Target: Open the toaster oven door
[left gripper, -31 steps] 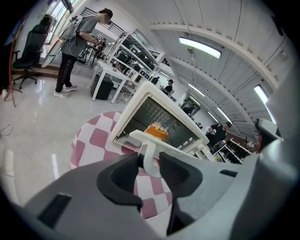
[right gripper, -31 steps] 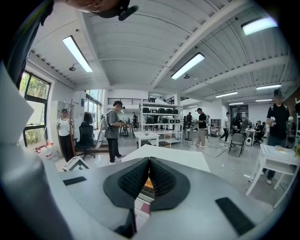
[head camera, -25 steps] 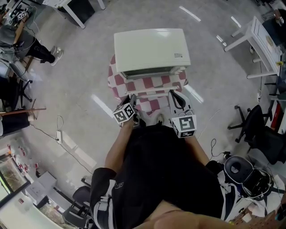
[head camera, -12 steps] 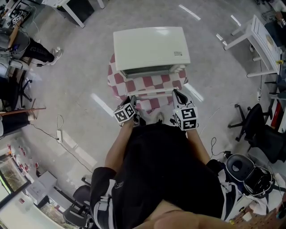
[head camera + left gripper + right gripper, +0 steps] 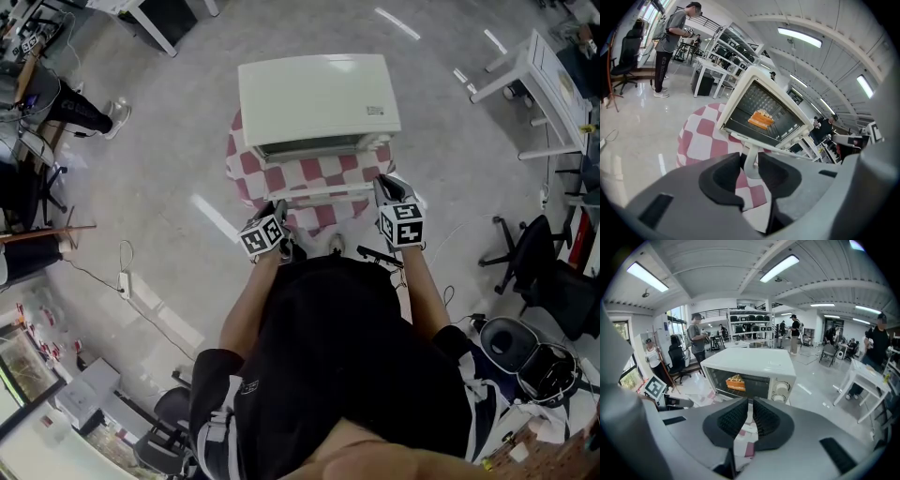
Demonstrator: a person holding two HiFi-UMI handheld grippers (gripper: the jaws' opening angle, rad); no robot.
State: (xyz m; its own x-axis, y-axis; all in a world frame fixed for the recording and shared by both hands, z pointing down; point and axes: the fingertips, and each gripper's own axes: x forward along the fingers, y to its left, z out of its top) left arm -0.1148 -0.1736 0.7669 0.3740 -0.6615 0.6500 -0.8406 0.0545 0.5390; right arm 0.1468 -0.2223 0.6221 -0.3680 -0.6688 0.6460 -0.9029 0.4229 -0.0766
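Note:
The white toaster oven (image 5: pixel 319 98) stands on a small round table with a red-and-white checked cloth (image 5: pixel 246 178). Its glass door hangs open toward me, the white handle bar (image 5: pixel 319 194) along its front edge. Inside the oven (image 5: pixel 764 117) a slice of topped toast (image 5: pixel 761 119) lies on the rack. My left gripper (image 5: pixel 278 210) is shut on the handle's left bracket (image 5: pixel 751 159), which sits between its pads. My right gripper (image 5: pixel 387 186) hangs by the door's right corner, shut with nothing in it (image 5: pixel 750 416). From there the oven front (image 5: pixel 750 369) and its knobs (image 5: pixel 780 389) show.
A white desk (image 5: pixel 548 84) stands at the right and a black office chair (image 5: pixel 534 258) nearer me. A person (image 5: pixel 66 94) sits at the far left. A power strip with its cable (image 5: pixel 124 284) lies on the floor at the left. More people and shelves stand in the background.
My right gripper has moved right and toward the oven, from in front of me to beside the door's right corner. The left gripper and the open door have stayed put.

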